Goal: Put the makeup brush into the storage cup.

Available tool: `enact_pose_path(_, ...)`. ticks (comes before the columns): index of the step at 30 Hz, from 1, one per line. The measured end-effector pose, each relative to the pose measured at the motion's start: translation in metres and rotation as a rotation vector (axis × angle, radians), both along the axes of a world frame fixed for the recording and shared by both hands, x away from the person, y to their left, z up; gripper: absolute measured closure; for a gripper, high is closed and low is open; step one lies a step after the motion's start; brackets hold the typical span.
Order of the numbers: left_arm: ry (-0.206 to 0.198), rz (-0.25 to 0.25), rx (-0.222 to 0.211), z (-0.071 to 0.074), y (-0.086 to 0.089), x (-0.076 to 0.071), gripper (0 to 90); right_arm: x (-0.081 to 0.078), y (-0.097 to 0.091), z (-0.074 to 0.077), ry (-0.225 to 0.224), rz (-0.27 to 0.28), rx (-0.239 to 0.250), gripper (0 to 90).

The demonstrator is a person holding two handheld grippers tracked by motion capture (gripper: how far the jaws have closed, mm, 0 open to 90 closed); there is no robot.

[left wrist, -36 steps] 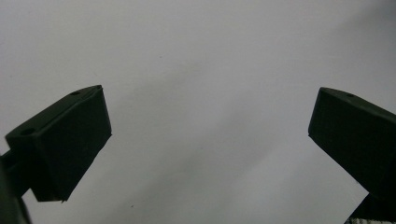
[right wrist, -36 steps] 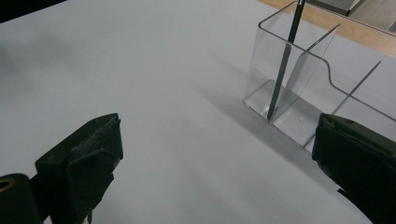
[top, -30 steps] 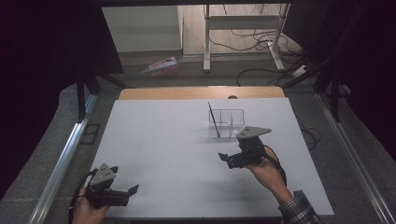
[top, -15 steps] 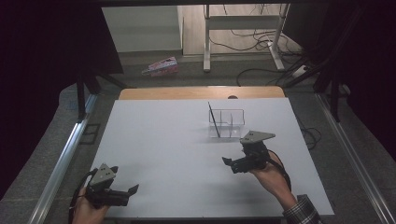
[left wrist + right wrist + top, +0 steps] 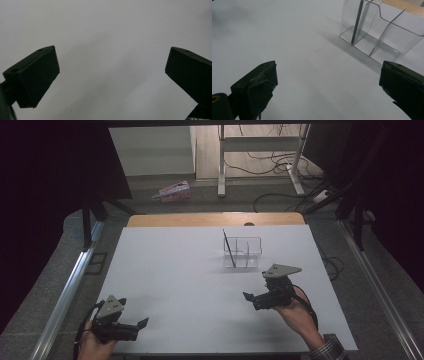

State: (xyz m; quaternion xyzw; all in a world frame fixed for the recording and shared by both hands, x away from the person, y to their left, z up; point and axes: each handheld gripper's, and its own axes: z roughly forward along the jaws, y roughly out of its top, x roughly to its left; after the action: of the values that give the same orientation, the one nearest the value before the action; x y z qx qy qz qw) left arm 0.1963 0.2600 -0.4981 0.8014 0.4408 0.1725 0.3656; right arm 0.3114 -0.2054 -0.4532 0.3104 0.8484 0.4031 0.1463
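- Our right gripper (image 5: 256, 298) hangs just above the white counter (image 5: 170, 270) with its fingers (image 5: 254, 87) spread wide and nothing between them.
- Ahead of those fingers and off toward the right-hand one stands a clear plastic organizer (image 5: 382, 32), well apart from the tips; its far corner is cut off by the top edge of the right gripper view.
- A thin dark stick (image 5: 357, 21) leans upright in the organizer's nearest compartment, its upper end also cut off in that view; we cannot tell what it is made of.
- The organizer has thin see-through walls and dividers with a stepped front; the counter looks smooth and matte.
- Our left gripper (image 5: 135, 327) sits low near the counter's near edge, its fingers (image 5: 35, 75) likewise wide apart, with bare counter between and beyond them.
- On the floor beyond the counter lies a pink-and-white packet (image 5: 172, 191); its print is too small to read.
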Motion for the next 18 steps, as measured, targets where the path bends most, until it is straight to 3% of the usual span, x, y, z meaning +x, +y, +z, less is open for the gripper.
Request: enact_pose_path(18,0.0,0.001,-0.001,0.0,0.0,0.0,0.0,-0.012,-0.015,-0.004,-0.004,-0.019,-0.015,1.5)
